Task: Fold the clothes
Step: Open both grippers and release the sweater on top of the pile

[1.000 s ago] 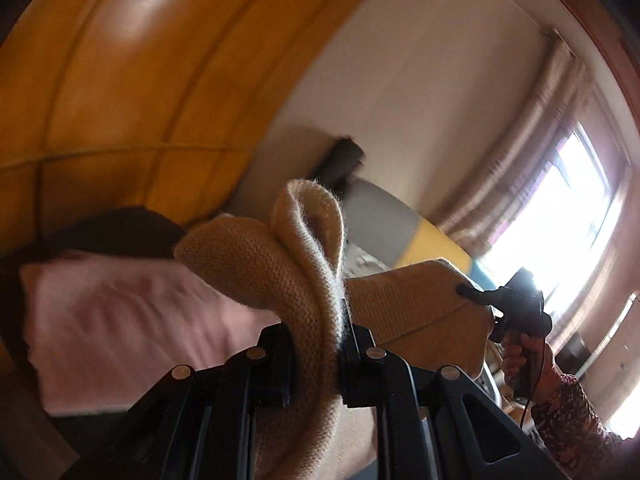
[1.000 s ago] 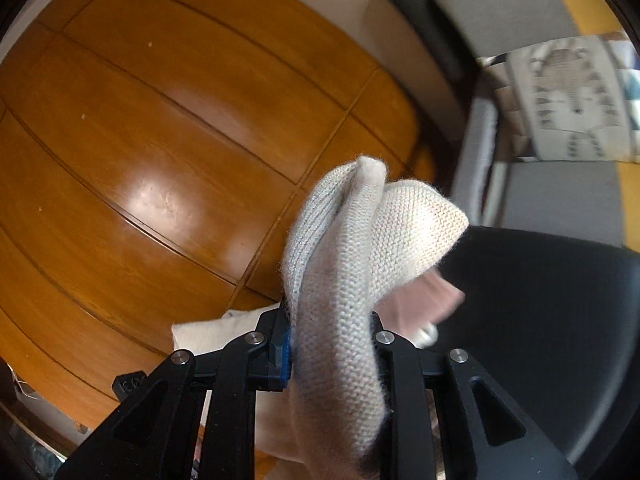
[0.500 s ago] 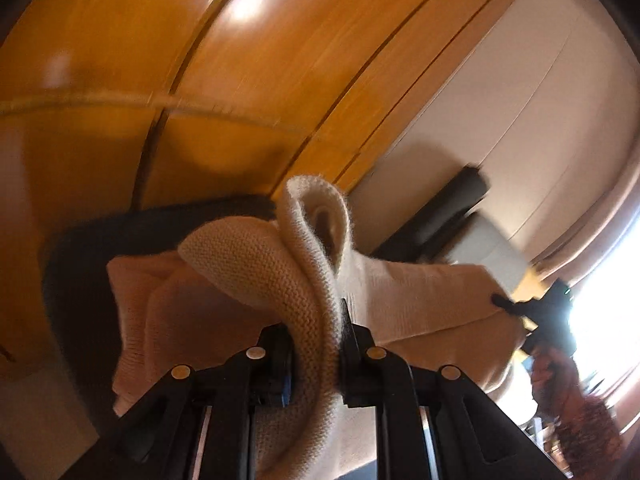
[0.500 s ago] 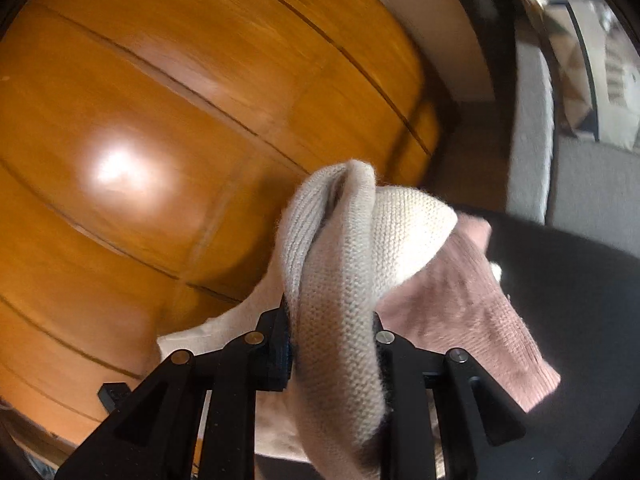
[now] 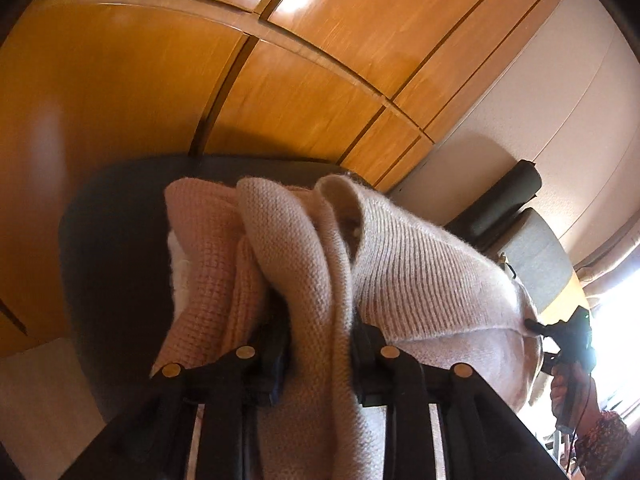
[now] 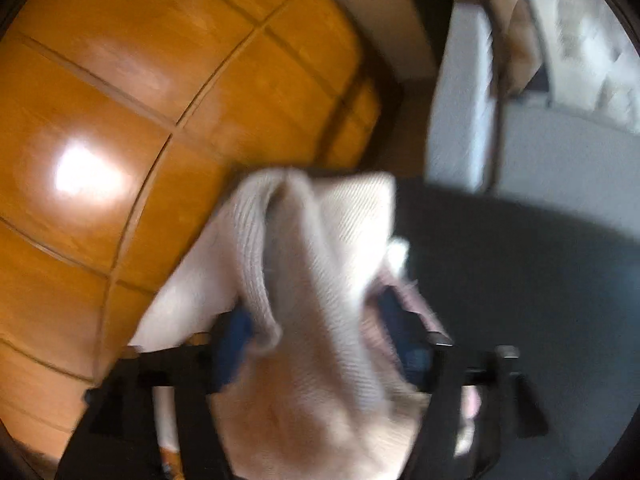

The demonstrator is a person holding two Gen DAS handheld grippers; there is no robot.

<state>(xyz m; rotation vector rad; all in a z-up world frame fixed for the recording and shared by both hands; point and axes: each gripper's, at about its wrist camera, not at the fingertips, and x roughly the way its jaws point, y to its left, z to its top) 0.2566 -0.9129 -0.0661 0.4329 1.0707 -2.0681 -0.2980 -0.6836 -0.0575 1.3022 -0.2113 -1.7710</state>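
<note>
Left wrist view: both claws (image 5: 320, 356) (image 6: 324, 344) have just been opening around a fuzzy, ribbed beige knit sweater (image 5: 416, 280).

right-wrist view motion-blurred, sweater (image 6: 320, 280) hides right gripper (image 6: 320, 344) pads, pink knit (image 5: 208, 264) partly covered, sleeve (image 5: 600, 448) cut off by edge
</note>
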